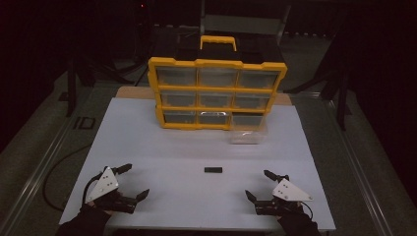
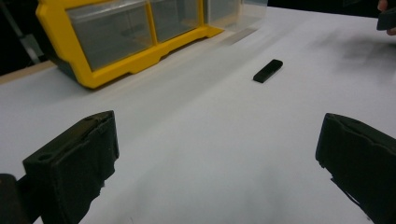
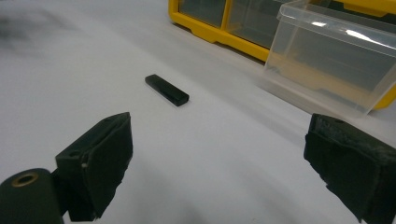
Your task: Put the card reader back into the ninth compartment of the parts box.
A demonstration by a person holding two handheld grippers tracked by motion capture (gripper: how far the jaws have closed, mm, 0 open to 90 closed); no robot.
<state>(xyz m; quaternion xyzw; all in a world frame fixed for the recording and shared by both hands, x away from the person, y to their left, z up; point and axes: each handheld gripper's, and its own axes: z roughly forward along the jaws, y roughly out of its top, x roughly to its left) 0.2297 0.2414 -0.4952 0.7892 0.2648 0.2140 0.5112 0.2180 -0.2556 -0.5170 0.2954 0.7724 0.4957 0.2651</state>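
Note:
A small flat black bar (image 1: 213, 170) lies on the white table top (image 1: 196, 147), about midway between my two grippers; it also shows in the left gripper view (image 2: 268, 71) and the right gripper view (image 3: 166, 89). My left gripper (image 1: 133, 181) rests near the front left corner, jaws wide apart and empty (image 2: 215, 158). At the front right, my right gripper (image 1: 261, 185) is open too, with nothing between its jaws (image 3: 219, 163). A clear plastic drawer (image 1: 246, 136) stands pulled out on the table in front of the yellow organiser (image 1: 216, 92), seen close in the right gripper view (image 3: 327, 60).
The yellow organiser with a top handle (image 1: 218, 43) holds several clear drawers and stands at the table's far edge. Dark floor and stand legs surround the table. A cable (image 1: 54, 172) runs off the left side.

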